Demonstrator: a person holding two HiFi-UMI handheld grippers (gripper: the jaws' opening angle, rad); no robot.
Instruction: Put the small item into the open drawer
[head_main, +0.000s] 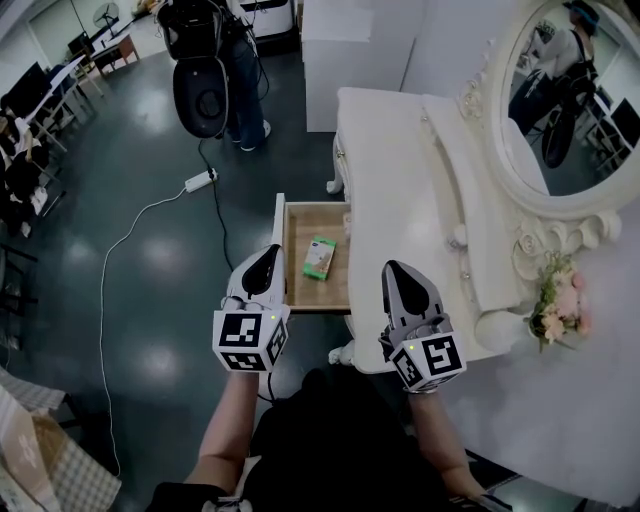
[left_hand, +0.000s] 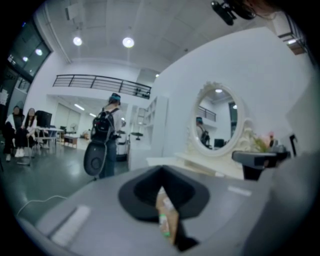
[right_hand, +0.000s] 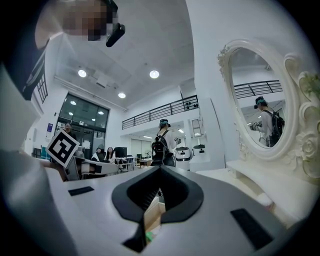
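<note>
The small item (head_main: 320, 257), a green and white packet, lies flat inside the open wooden drawer (head_main: 297, 222) of the white dressing table. My left gripper (head_main: 267, 253) hovers over the drawer's left front corner, jaws shut and empty. To the right of the drawer, over the table's front edge, my right gripper (head_main: 394, 268) is also shut and holds nothing. In the left gripper view, the closed jaws (left_hand: 161, 172) leave a thin slit through which part of the packet (left_hand: 164, 223) shows. The right gripper view has the same closed jaws (right_hand: 160, 170), with drawer wood (right_hand: 152, 212) below.
The white dressing table (head_main: 400, 180) carries an oval mirror (head_main: 570, 100) and a pink flower bunch (head_main: 560, 300) at its right. A person with a backpack stands by a black rounded machine (head_main: 205, 85) at the back. A power strip (head_main: 200, 180) and cable lie on the dark floor.
</note>
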